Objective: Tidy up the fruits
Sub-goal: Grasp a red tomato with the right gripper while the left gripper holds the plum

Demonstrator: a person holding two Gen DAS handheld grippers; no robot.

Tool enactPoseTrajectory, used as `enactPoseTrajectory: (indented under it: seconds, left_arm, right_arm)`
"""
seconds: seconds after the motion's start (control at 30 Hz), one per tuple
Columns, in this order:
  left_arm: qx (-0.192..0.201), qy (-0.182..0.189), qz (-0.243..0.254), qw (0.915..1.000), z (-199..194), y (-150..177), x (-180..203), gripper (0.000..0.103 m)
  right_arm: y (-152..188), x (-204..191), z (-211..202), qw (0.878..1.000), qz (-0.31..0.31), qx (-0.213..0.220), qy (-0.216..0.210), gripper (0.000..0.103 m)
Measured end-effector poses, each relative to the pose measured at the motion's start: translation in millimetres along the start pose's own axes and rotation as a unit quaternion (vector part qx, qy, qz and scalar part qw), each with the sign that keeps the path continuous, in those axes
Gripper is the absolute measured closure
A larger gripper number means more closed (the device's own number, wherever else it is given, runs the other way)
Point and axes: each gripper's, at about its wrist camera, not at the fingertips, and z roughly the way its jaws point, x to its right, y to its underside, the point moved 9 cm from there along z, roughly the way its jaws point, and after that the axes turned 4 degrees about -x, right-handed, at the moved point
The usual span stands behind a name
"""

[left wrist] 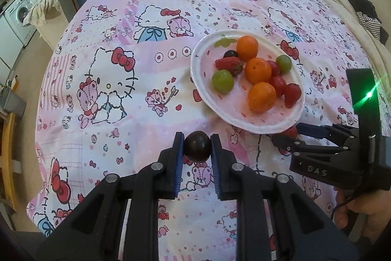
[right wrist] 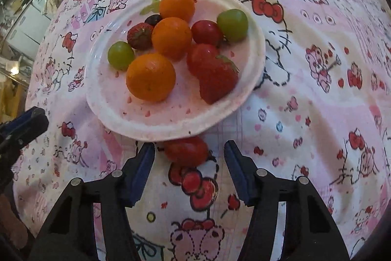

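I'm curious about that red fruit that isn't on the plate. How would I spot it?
Find the white plate on the cartoon-print cloth. Just off its near rim lies a small red tomato, between the open fingers of the right hand-held gripper. It is the only red fruit lying on the cloth.

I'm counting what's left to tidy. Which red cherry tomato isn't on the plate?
The cherry tomato on the tablecloth, just off the plate's near rim; the others lie on it.

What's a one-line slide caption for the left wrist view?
Left gripper shut on a dark grape above the cartoon-print cloth, beside a white plate of mixed fruit.
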Motion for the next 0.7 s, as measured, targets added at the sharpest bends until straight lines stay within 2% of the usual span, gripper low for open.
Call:
enactPoseTrajectory:
  seconds: [0.07, 0.1, 0.3, 0.53, 0.7]
  left_arm:
    - [0.000, -0.001, 0.001, 1.0000, 0.4, 0.1, -0.7, 0.085]
    - [0.000, 0.000, 0.000, 1.0000, 0.5, -0.2, -0.9, 0.086]
    - [-0.001, -0.006, 0.007, 1.0000, 2.3, -1.4, 0.7, 0.086]
    - [0.004, -0.013, 0.012, 0.9998, 0.7, -1.6, -0.2, 0.085]
    - [0.008, -0.017, 0.011, 0.9998, -2.9, 1.9, -4.0, 0.085]
  right_arm:
    - [-1.3, -0.6, 0.7, 1.000, -0.011, 0.004, 0.012, 0.062]
    - [-2.0, -1.4, 0.7, 1.000, -0.012, 0.005, 0.010, 0.065]
    - [1.6, -0.9, -3.6, 1.000, -0.003, 0.001, -0.013, 0.069]
    - [13.8, 3.5, -17.4, 0.999, 0.013, 0.006, -0.029, 0.086]
    - [19.9, 10.1, -22.8, 0.999, 0.027, 0.014, -0.039, 0.086]
